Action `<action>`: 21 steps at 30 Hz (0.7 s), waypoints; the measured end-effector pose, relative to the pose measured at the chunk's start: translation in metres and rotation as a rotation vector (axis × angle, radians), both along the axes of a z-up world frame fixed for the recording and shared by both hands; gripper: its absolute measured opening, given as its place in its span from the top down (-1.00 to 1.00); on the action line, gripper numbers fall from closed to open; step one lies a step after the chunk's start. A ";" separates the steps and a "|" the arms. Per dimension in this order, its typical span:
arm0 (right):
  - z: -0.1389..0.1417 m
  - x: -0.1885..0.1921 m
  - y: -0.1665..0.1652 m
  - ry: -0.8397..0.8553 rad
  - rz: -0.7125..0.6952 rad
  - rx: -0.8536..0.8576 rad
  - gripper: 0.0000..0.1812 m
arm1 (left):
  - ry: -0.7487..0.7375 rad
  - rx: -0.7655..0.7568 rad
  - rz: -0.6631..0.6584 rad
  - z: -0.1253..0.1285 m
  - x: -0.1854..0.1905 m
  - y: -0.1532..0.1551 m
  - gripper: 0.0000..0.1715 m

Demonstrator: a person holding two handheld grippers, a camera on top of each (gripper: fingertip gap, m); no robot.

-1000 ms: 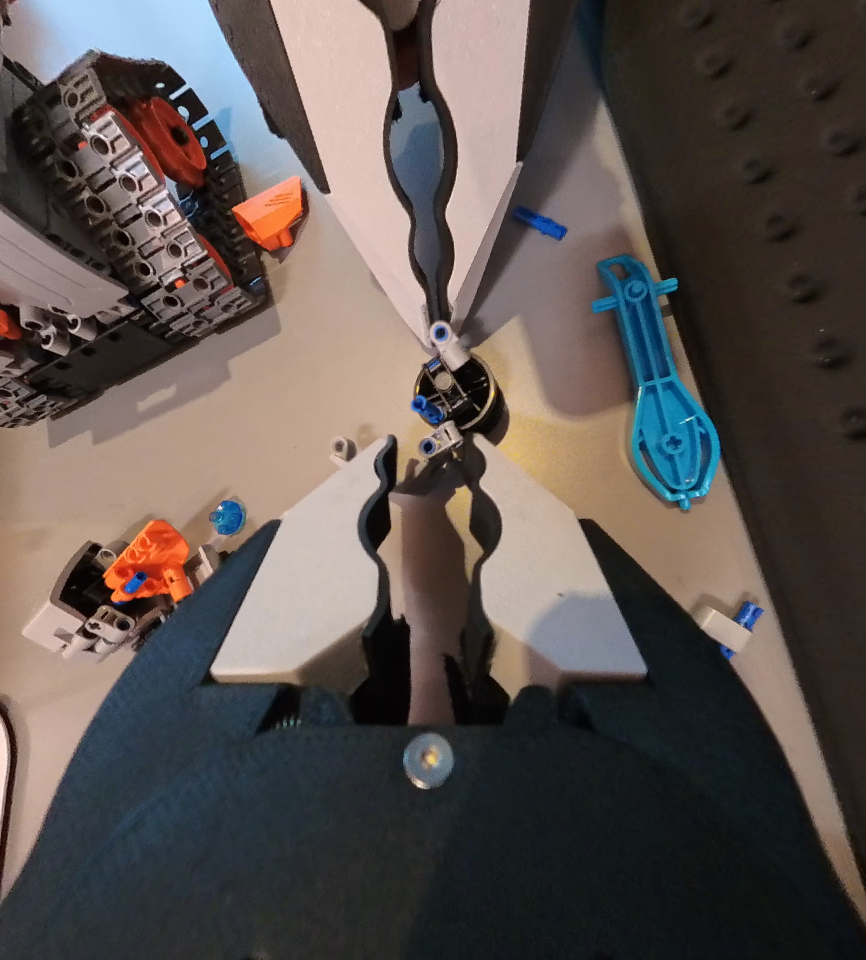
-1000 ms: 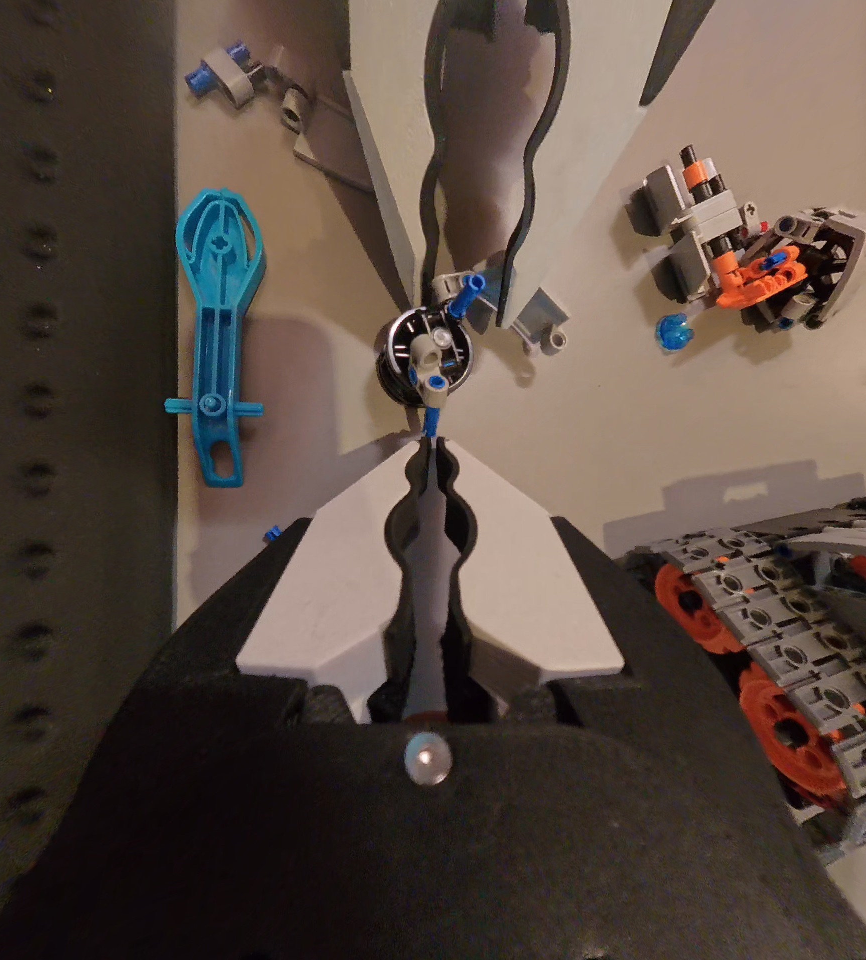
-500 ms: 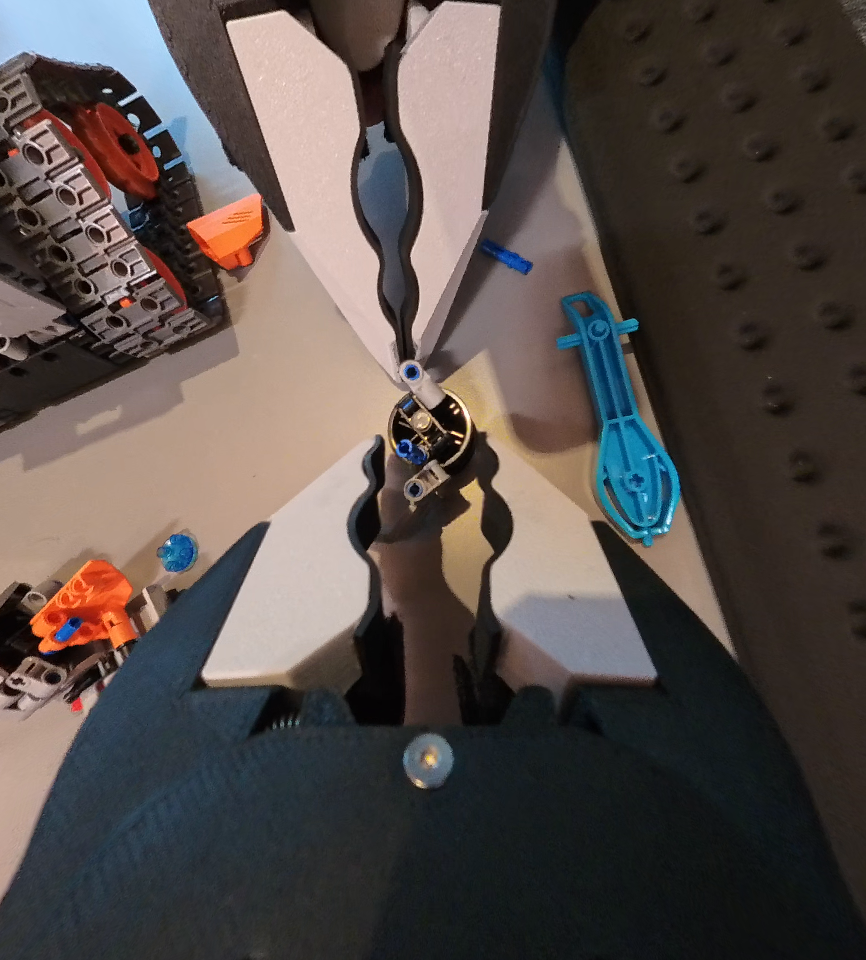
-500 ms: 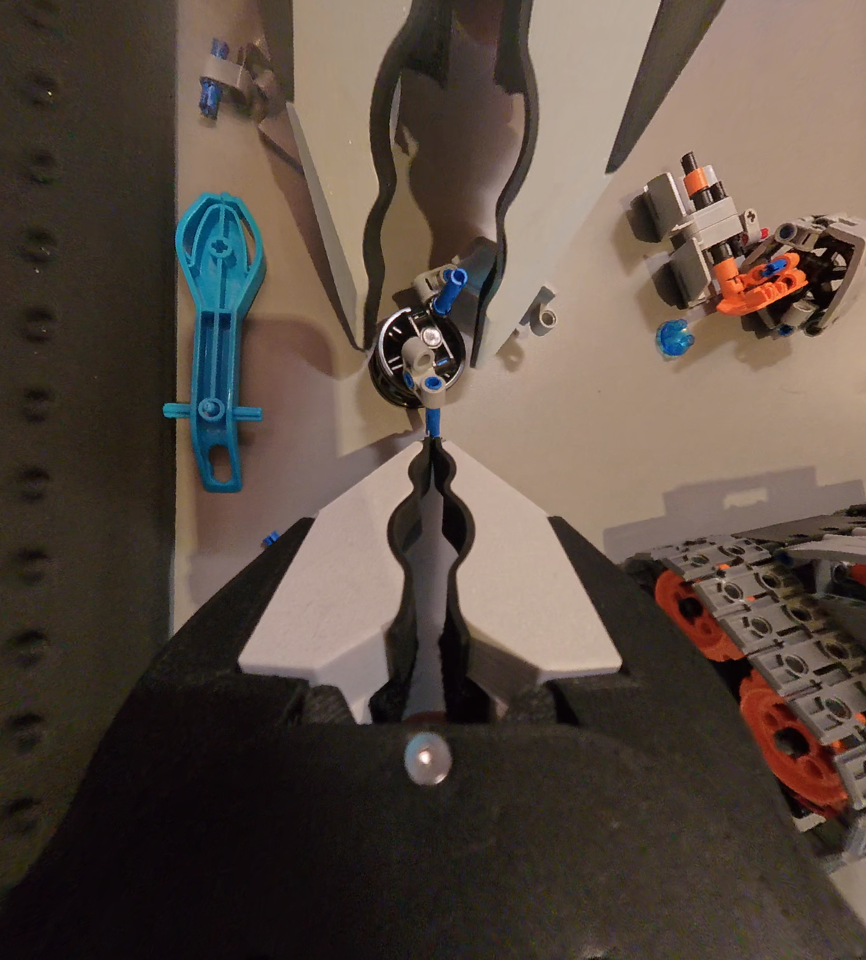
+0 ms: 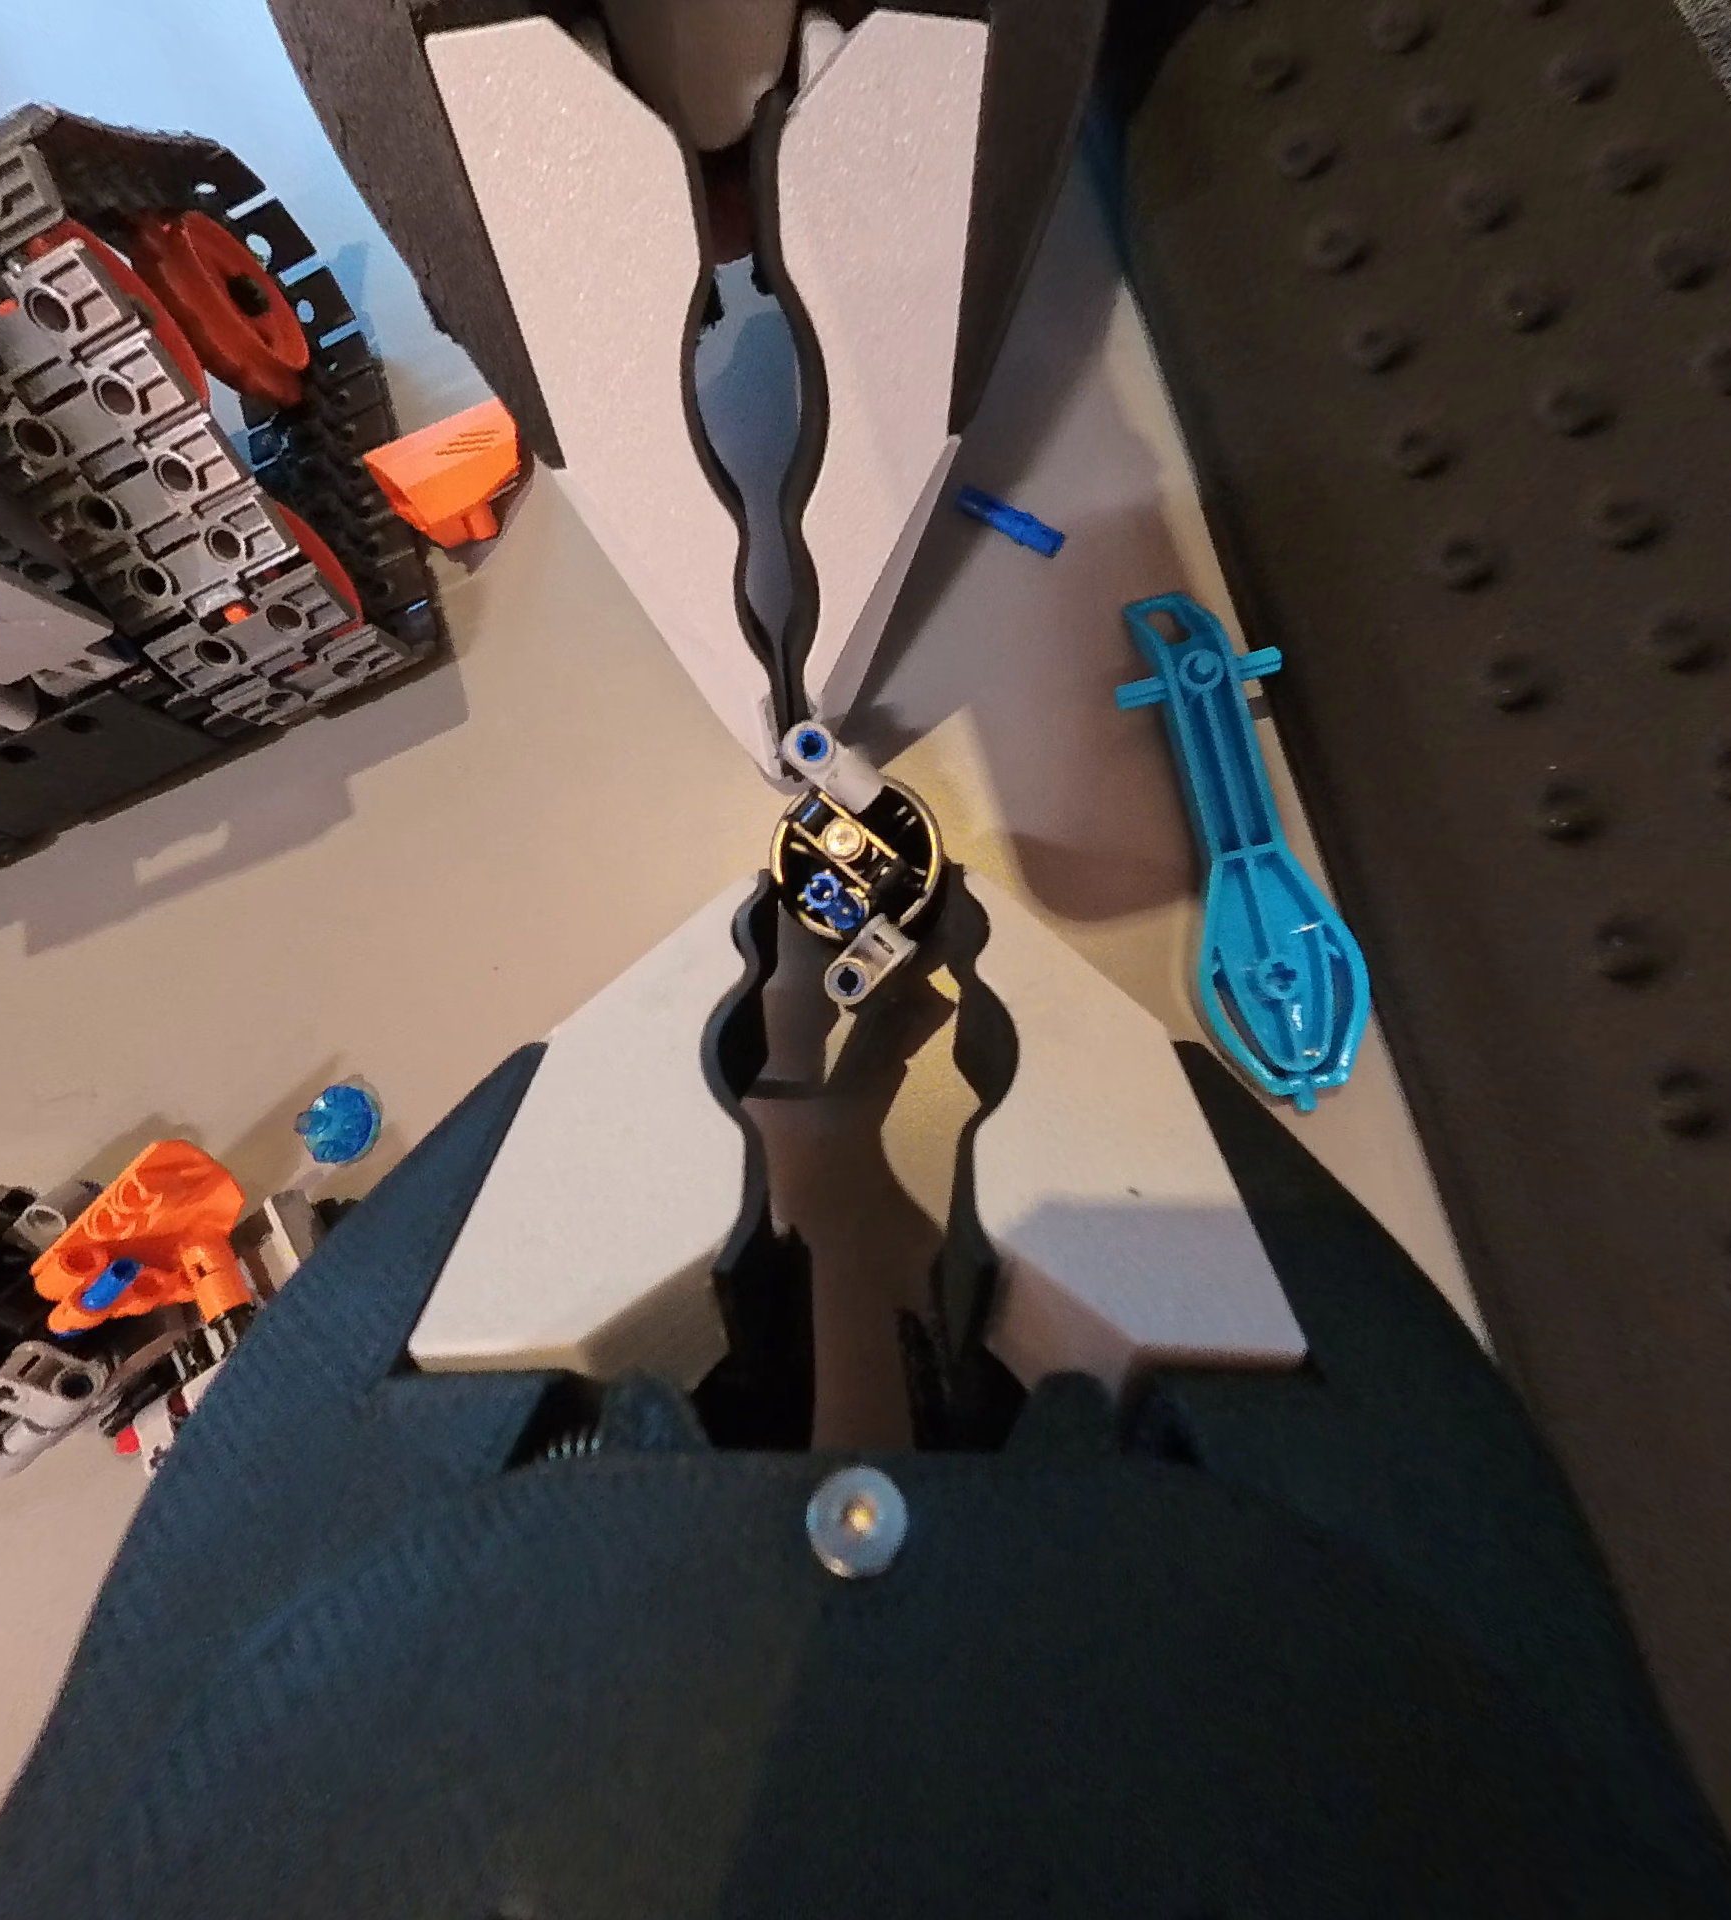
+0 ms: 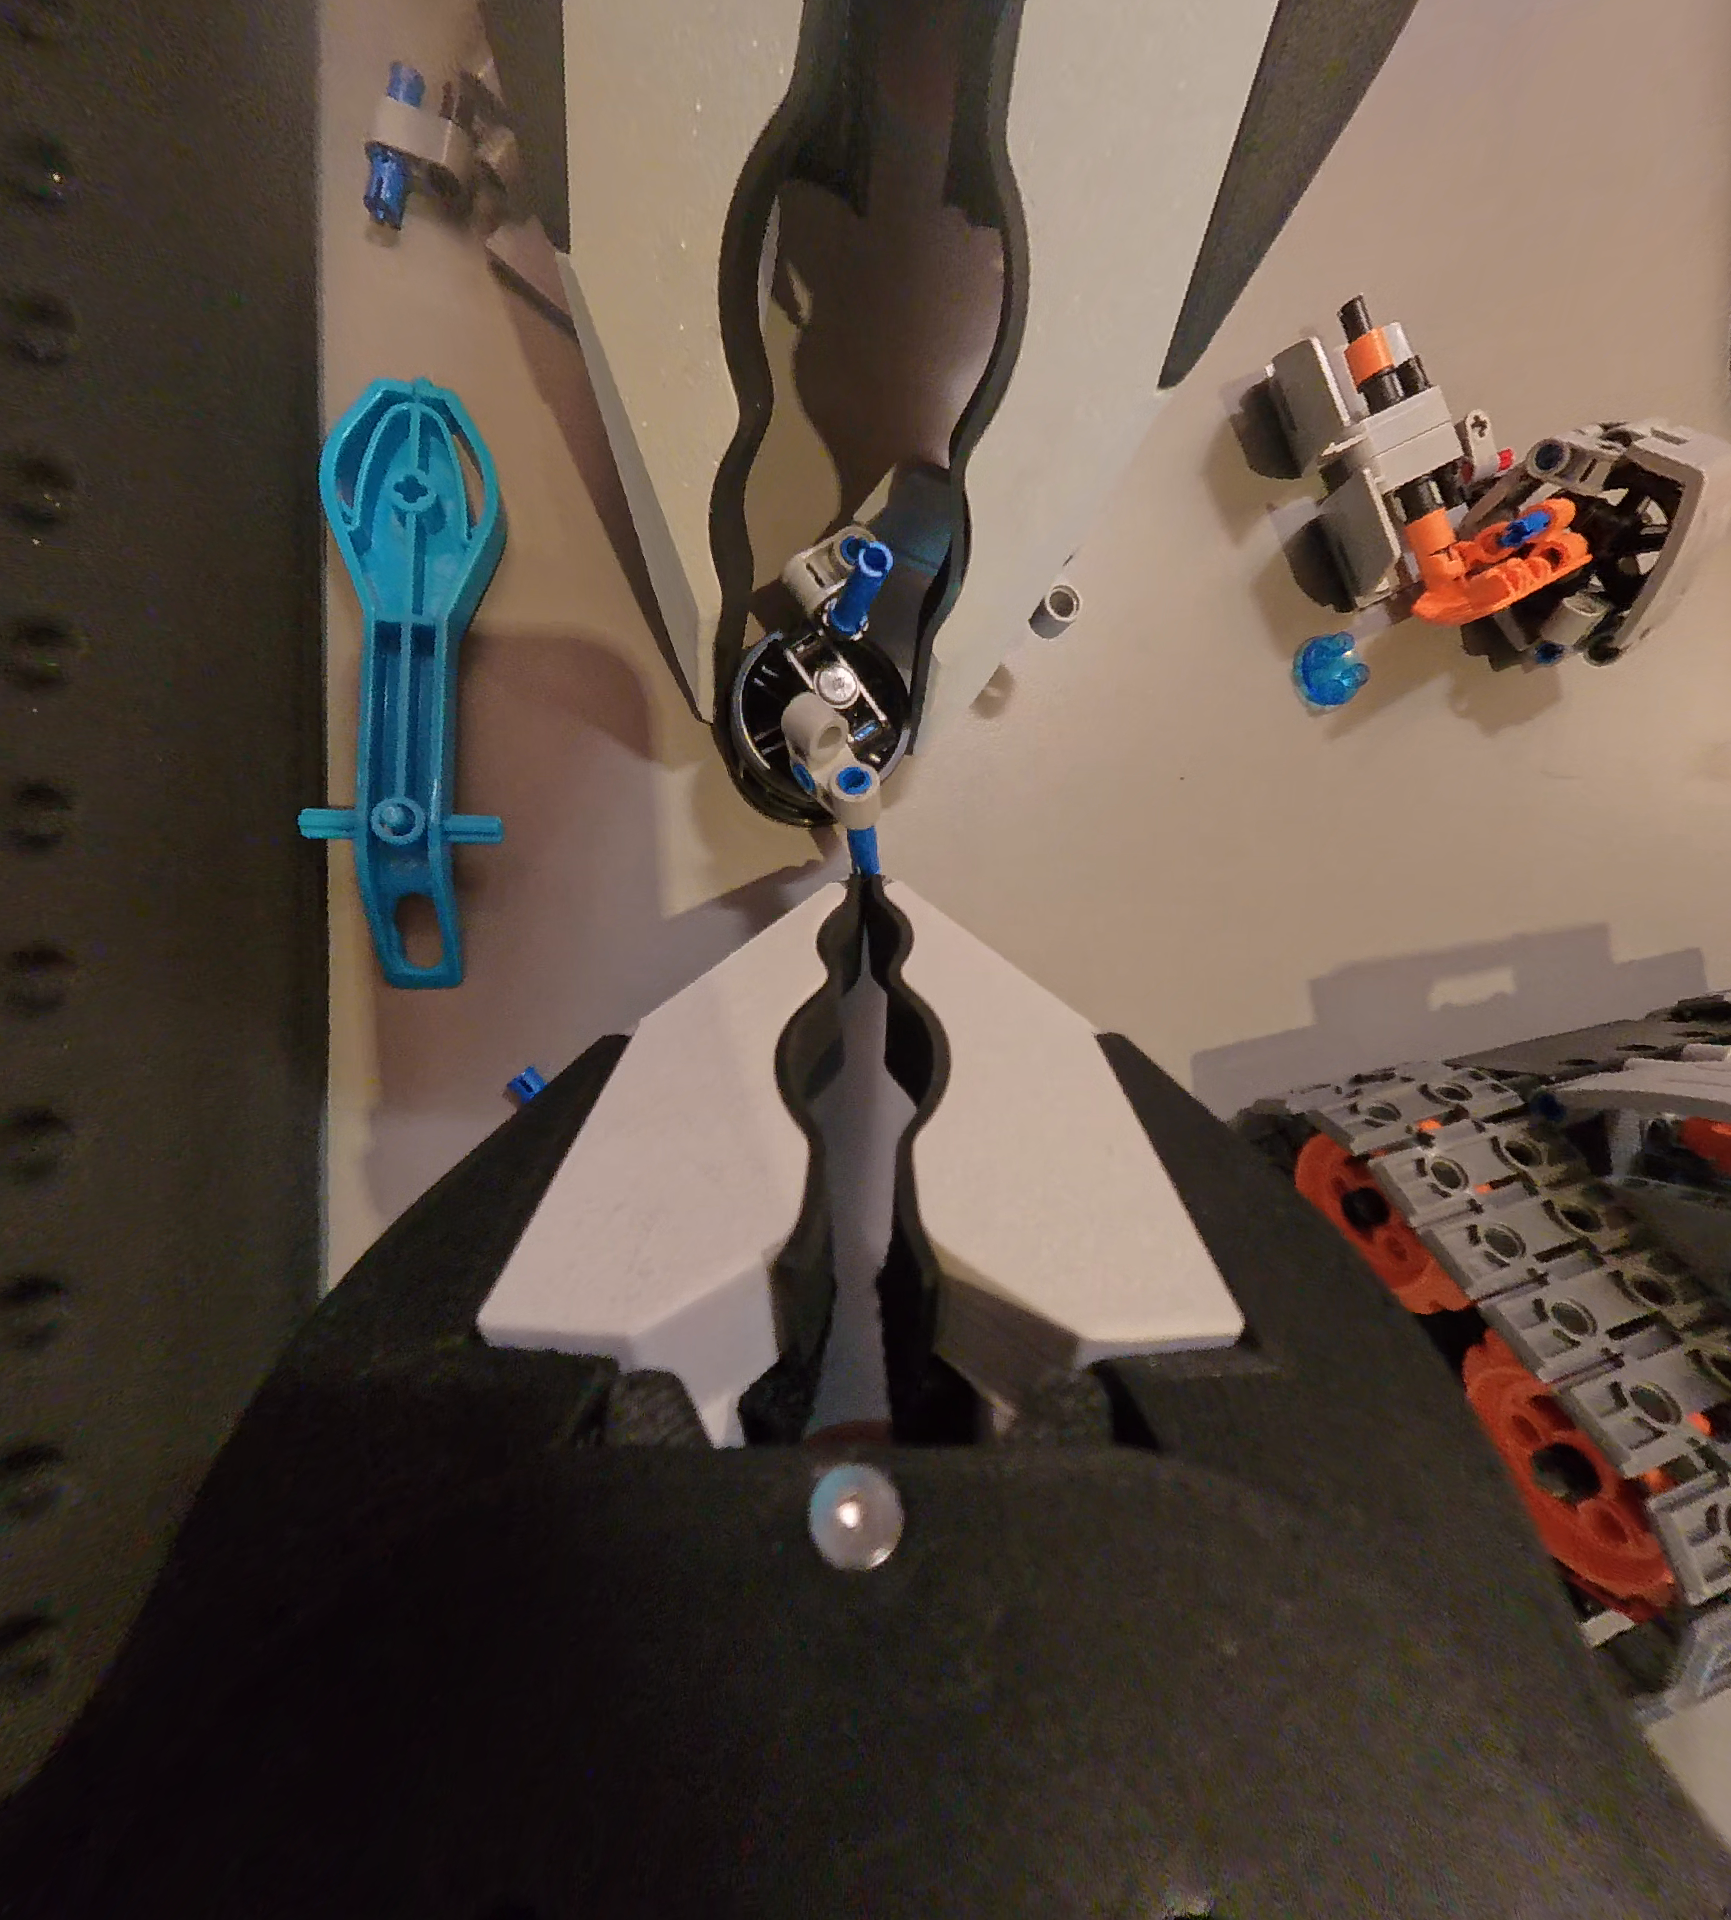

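The small black wheel point(image 5: 856, 868) sits on the beige table point(image 5: 217, 987) between the 2 grippers, its open face turned up toward the cameras. A short chain of grey connectors point(image 5: 856, 781) and blue pins runs across that face, its long axis roughly along the line joining the 2 grippers.

The left gripper point(image 5: 856, 904) has its jaws spread wide, with the fingertips on either side of the wheel's near rim. Whether the pads actually touch the rim cannot be told. A grey connector point(image 5: 866, 961) with a blue pin sticks out of the wheel into the gap between these jaws.

The right gripper point(image 6: 863, 883) is pinched almost closed on the tip of a blue pin point(image 6: 863, 847). That pin points straight back at the gripper from the grey connector at the wheel's edge.

Compared with 1 second ago, the left gripper's jaws have opened further. They have also moved forward from short of the wheel to flanking it. The right gripper keeps the same narrow pinch on the pin, and the wheel has barely shifted on the table.

A turquoise brick-separator tool point(image 5: 1245, 862) lies beside the wheel, along the edge of a dark studded mat point(image 5: 1567, 727). A loose blue pin point(image 5: 1008, 520) lies farther along that edge. A tracked vehicle model point(image 5: 113, 468) with orange wheels stands well off to the other side. A small grey and orange sub-assembly point(image 5: 113, 1299) and a clear blue round stud point(image 5: 338, 1122) lie nearer the left gripper's body.
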State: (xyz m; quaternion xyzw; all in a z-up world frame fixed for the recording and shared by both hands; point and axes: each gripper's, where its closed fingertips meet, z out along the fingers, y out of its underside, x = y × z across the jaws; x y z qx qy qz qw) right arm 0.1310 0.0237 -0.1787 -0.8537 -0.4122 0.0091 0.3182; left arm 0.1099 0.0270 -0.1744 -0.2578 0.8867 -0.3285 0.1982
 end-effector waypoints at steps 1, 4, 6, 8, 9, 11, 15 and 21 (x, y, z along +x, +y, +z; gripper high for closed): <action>0.000 0.000 0.000 0.001 0.000 -0.001 1.00 | -0.002 0.001 0.000 0.000 0.000 0.000 0.67; 0.000 -0.001 0.001 0.019 -0.008 -0.006 1.00 | -0.008 0.004 0.001 0.000 0.000 0.000 0.66; 0.000 -0.001 0.001 0.039 -0.017 -0.016 1.00 | -0.015 0.007 0.000 0.001 0.001 -0.001 0.67; 0.000 -0.002 0.001 0.057 -0.025 -0.025 1.00 | -0.018 0.007 0.000 0.001 0.001 -0.001 0.67; 0.000 -0.002 0.000 0.063 -0.026 -0.029 1.00 | -0.022 0.008 -0.001 0.001 0.001 -0.001 0.67; 0.000 -0.003 -0.001 0.072 -0.020 -0.038 1.00 | -0.039 0.026 0.002 0.001 0.003 0.000 0.67; 0.000 -0.004 -0.003 0.077 -0.019 -0.045 1.00 | -0.076 0.066 0.000 0.002 0.005 0.001 0.67; 0.000 -0.008 -0.003 0.112 -0.020 -0.060 1.00 | -0.121 0.106 -0.004 0.003 0.006 0.002 0.67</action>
